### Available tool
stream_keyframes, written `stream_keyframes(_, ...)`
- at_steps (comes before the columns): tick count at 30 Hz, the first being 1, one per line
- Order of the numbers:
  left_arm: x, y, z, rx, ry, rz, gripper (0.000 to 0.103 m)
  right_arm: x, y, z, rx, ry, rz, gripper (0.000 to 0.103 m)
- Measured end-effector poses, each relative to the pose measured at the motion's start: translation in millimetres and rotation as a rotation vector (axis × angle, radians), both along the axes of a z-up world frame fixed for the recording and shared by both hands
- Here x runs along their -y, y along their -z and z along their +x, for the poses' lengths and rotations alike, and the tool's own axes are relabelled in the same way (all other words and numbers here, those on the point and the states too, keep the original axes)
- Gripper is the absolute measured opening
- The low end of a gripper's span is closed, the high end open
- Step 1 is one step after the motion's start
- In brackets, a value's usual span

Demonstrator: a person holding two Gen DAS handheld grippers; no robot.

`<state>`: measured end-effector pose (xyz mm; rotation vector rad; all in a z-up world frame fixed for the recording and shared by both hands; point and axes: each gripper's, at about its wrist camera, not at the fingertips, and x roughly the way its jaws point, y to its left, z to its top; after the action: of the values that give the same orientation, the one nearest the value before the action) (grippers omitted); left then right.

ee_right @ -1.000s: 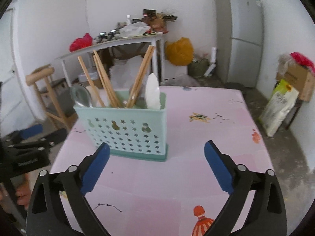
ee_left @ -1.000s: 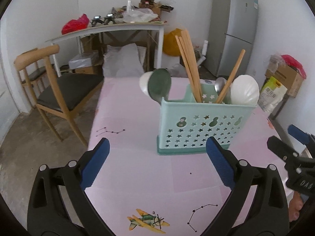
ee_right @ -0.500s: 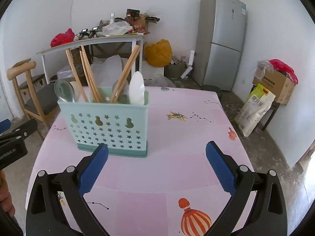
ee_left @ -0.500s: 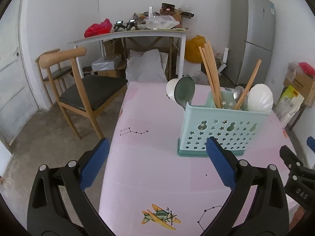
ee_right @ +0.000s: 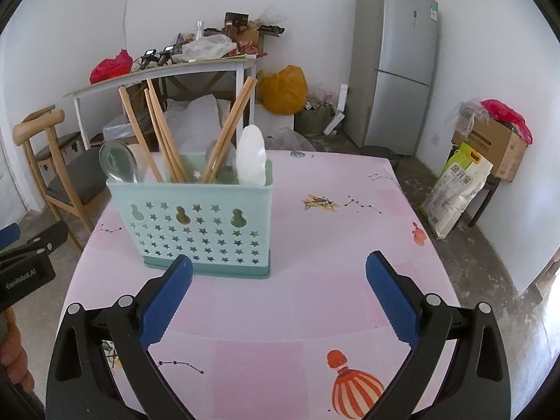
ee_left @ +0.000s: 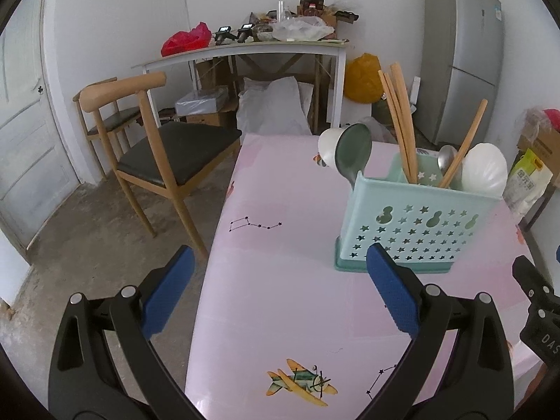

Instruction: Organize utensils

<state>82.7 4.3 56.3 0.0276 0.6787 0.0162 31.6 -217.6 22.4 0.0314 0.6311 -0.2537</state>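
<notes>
On the bench: a pale teal utensil caddy (ee_right: 206,220) stands upright on the pink patterned cover of the bench (ee_right: 315,245), well back from the near edge so it cannot be knocked off.
Caddy contents: wooden chopsticks (ee_right: 168,140) lean out at angles because their lower ends sit deep in the compartments; a steel spoon (ee_right: 117,164) and a white ladle (ee_right: 250,157) stand bowl-up, handles down, which keeps the eating ends clear of the base.
Far compartment: another white spoon (ee_left: 327,145) appears to sit behind the steel one, though the exact slot is hard to tell through the fisheye.
Left gripper: the left gripper (ee_left: 280,287) has its blue pads spread wide with nothing between them, held low over the bench edge, short of the caddy.
Right gripper: the right gripper (ee_right: 280,290) is likewise spread wide and empty, its left pad overlapping the base of the caddy in the view but apparently not touching it.
Loose utensils: none visible on the bench.
Task reading: everything seen already stands in the caddy, so the sorting looks finished or nearly so; both grippers being empty and set back fits that.
Risk: the tall leaning chopsticks would be easy to brush on any reach across the caddy.
</notes>
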Motion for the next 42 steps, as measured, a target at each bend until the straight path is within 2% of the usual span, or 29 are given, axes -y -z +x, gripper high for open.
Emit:
stream_keyframes(8,-0.8,4.8,4.6,-0.043,-0.008,0.015,0.095,2.0,3.0,3.3,-0.016,0.007,0.017,0.097)
stream_keyframes(42,3.0,1.8,-0.6,-0.057,0.014,0.019,0.095,4.9,5.1,2.4,-0.019,0.013,0.031,0.097)
